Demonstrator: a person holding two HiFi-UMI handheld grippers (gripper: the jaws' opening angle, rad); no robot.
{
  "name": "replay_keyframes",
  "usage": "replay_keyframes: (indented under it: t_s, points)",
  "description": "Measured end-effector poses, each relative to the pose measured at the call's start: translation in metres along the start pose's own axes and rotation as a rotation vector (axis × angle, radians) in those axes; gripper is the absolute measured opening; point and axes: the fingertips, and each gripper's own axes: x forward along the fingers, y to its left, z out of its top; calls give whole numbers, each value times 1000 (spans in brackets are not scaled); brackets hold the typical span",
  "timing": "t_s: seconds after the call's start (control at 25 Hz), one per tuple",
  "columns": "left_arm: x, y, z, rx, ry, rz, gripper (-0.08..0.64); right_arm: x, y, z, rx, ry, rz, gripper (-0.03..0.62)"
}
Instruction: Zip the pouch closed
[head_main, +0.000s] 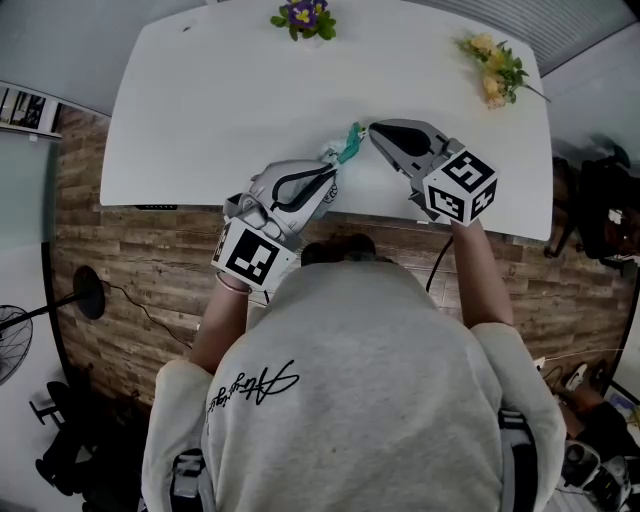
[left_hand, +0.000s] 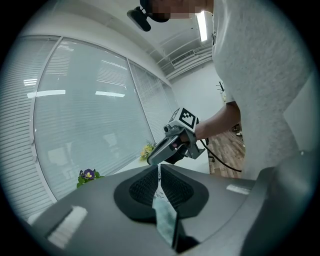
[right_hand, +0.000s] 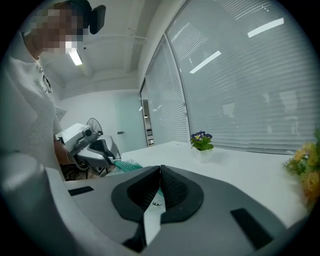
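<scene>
— Table check, biggest thing first?
— White table (head_main: 200, 120). I have both claws at its near edge, about midway along, tip to tip.
— Their state?
— Left claw (head_main: 330, 165) is pressed together on the pouch (head_main: 349, 146). Its own view shows the teal film pinched between the pads. Right claw (head_main: 375, 128) is pressed together too, on a thin pale strip of the same pouch.
— Where does the pouch sit?
— Strung between the two tips, just over that near edge. Whether it touches the top I can't tell.
— And the zip?
— Too small to make out, and that's my worry. I judge the right claw may have film rather than the slider tab. If I pull like that, the sheet stretches or slips out and the zip gets no further shut.
— Anything else?
— If the left pinch is too light, the whole pouch trails after my pull instead of holding against it. Then it could drop off the near edge.
</scene>
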Motion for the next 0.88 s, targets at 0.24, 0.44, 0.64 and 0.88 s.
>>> replay_keyframes:
  t_s: [0.24, 0.44, 0.64, 0.88]
  points:
    - [1, -1, 9, 6, -20, -8, 12, -3, -14, 4, 0, -7, -119, 0]
    - [4, 0, 15, 10, -33, -8, 11, -3, -21, 6, -2, -11, -170, 0]
    - [-1, 1, 21, -23, -69, -18, 11, -14, -43, 5, -15, -5, -281, -2]
    - [-4, 6, 13, -51, -58, 10, 11, -25, -39, 9, 47, -58, -166, 2]
